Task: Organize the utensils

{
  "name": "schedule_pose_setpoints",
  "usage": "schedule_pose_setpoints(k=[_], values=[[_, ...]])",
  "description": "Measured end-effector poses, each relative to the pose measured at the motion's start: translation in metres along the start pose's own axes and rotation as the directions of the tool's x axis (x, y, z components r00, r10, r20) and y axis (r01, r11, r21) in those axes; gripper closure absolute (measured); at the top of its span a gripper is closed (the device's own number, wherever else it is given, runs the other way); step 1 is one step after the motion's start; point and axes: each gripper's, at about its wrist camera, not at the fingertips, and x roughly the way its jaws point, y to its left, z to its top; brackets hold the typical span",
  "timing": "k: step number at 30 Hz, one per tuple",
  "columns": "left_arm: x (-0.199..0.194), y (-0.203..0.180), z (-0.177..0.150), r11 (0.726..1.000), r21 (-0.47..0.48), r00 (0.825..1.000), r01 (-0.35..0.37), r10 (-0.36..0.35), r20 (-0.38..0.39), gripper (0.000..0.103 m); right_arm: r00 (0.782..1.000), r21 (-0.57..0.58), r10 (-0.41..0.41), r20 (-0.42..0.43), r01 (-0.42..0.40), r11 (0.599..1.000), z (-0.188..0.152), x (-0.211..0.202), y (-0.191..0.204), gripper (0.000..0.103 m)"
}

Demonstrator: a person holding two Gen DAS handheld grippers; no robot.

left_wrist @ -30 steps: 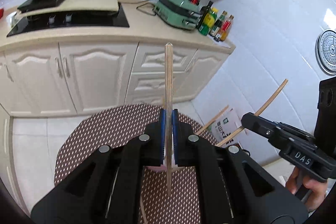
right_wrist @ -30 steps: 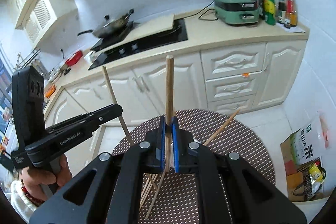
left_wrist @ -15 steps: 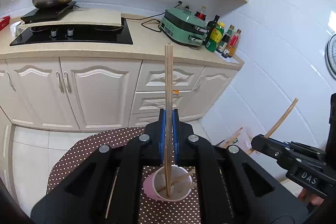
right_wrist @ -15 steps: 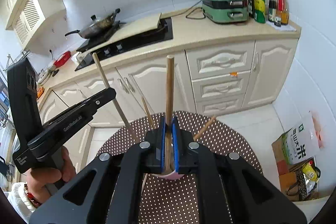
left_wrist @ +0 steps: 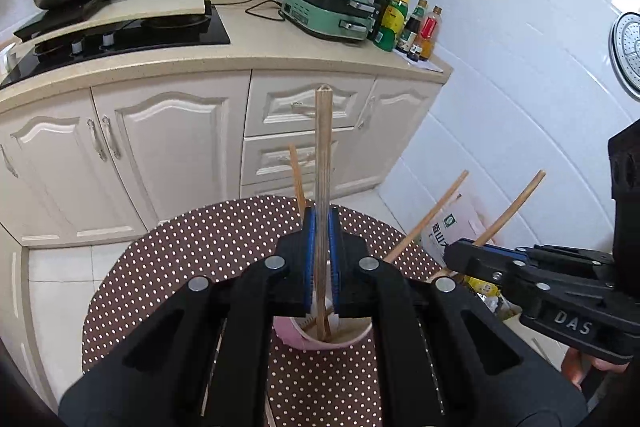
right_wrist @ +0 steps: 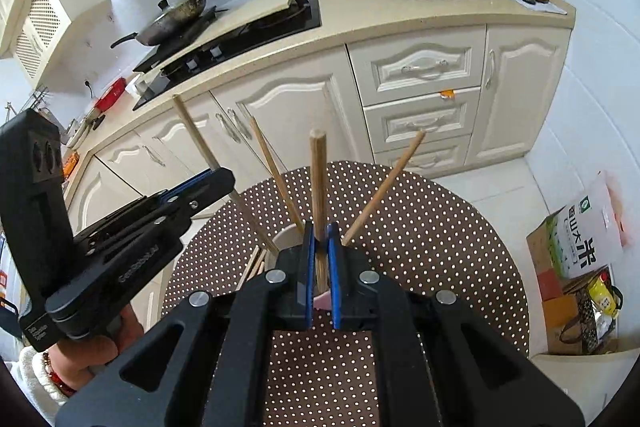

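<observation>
Two chopsticks are held upright over a pink cup on the dotted table. One chopstick is pinched by the left gripper; the other chopstick is pinched by the right gripper

Downward wrist views (shared table)

White-tiled kitchen, cream cabinets, beige countertop

cup: pink outside, white inside, upright on the dotted mat, near centre
your left chopstick: pale wood, near vertical, tip down inside the cup
your right chopstick: darker wood, upright over the cup
chopsticks already in cup: two, leaning left and right
loose chopsticks: flat, left of cup
</observation>
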Motion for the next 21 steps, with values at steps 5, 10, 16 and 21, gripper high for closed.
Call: schedule_pose_setpoints(k=[5, 10, 16, 21], values=[[0.004, 0.003, -0.008, 1.0, 0.011, 0.999, 0.009, -0.008, -0.053, 0.096, 1.0, 0.026, 0.003, -0.03, -0.003, 1.0, -0.007, 0.01, -0.004, 0.098], [0.005, 0.005, -0.013, 1.0, 0.002, 0.996, 0.016, -0.016, -0.084, 0.095, 0.999, 0.056, 0.015, -0.033, -0.014, 0.998, -0.012, 0.012, -0.005, 0.096], [0.003, 0.009, -0.018, 1.0, -0.015, 0.995, 0.008, -0.009, -0.097, 0.077, 0.999, 0.089, 0.033, -0.019, -0.031, 0.996, -0.013, 0.006, -0.004, 0.092], [-0.009, 0.012, -0.021, 1.0, -0.023, 0.996, 0.014, -0.017, -0.09, 0.053, 0.999, 0.094, 0.036, 0.01, -0.037, 0.995, -0.018, -0.005, -0.002, 0.079]])
